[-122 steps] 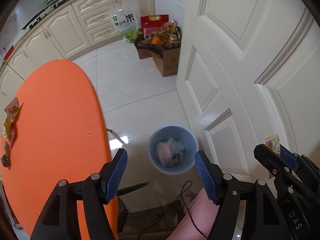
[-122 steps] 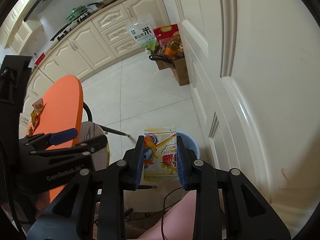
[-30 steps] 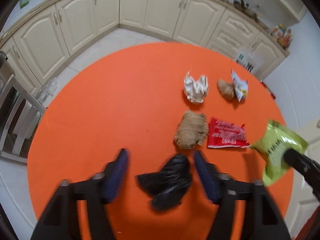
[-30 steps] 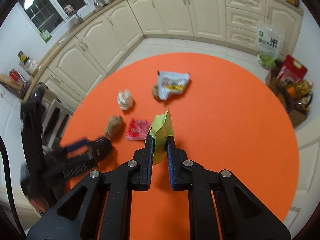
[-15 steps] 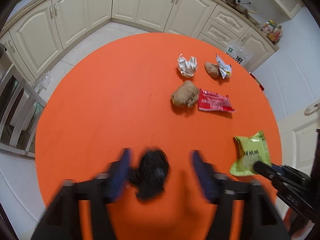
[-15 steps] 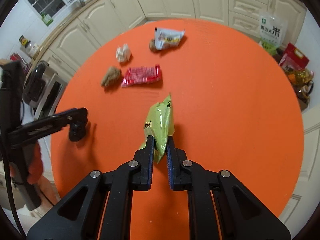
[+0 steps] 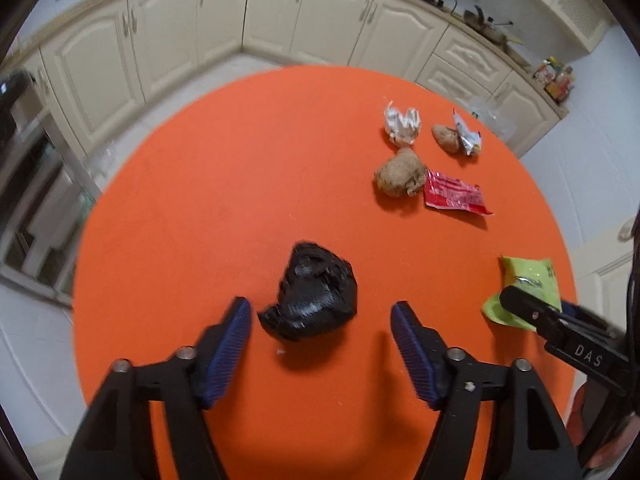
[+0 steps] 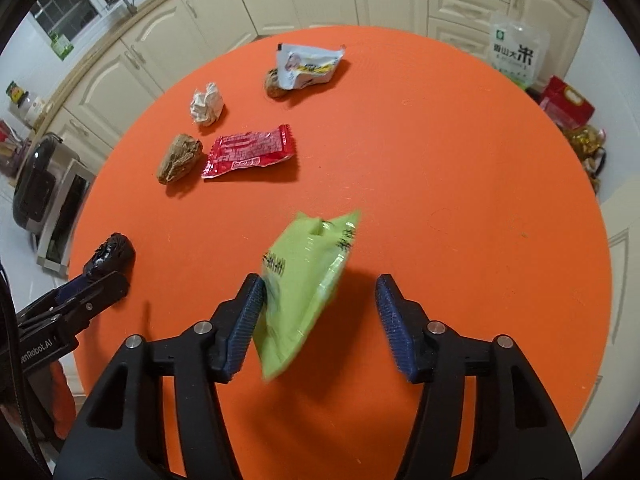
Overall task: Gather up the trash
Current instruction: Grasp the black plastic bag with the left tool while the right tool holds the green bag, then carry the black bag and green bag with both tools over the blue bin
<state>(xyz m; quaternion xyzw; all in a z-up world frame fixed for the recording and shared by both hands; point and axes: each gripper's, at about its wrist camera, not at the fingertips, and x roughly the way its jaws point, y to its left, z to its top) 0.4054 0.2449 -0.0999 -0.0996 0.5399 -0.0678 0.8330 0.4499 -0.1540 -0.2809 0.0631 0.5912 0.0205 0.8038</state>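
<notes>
The green snack bag (image 8: 308, 280) lies near the table's (image 8: 460, 184) near edge between the wide-spread fingers of the right gripper (image 8: 318, 320), touching only the left pad and gripped by neither; it looks light, crinkly and slippery, best pinched across a flat sealed edge. Further left, the crumpled black bag (image 7: 310, 292) sits just ahead of the left gripper (image 7: 320, 336), likewise wide open and empty; it looks soft and compressible, so a squeeze across its bulk should do.

"DAS" is printed in white on the right gripper (image 7: 520, 304) body in the left wrist view, and "enRobot.AI" is seen on the left gripper (image 8: 108, 276) body in the right wrist view. A large "米" is read on the rice bag (image 8: 516, 54); lettering on the green packet (image 8: 308, 280) is too blurred to be read
</notes>
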